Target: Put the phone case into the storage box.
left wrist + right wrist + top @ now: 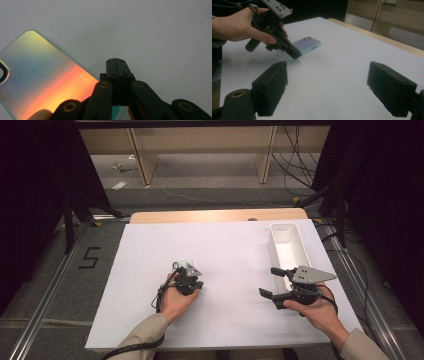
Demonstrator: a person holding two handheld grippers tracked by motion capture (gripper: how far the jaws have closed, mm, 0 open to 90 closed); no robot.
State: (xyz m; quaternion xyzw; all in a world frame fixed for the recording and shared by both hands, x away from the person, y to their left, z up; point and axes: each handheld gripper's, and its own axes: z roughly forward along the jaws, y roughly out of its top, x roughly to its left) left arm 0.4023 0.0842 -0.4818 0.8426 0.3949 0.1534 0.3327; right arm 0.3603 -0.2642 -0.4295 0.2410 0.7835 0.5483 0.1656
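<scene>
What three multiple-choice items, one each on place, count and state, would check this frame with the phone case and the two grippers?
1. Where does the white bin stand?
A. at the table's far right
B. at the near left corner
C. on the floor

2. How many phone cases lie on the table?
A. three
B. one
C. two

3. How do the jaws of the left gripper stand?
A. wide apart
B. closed on a cup
C. shut together

Key: 1 A, the high view shows it beside the right gripper. 2 B, the right gripper view shows a single shiny case. 3 C, the left gripper view shows the jaws pressed together at the case's edge, with nothing visible between them.
</scene>
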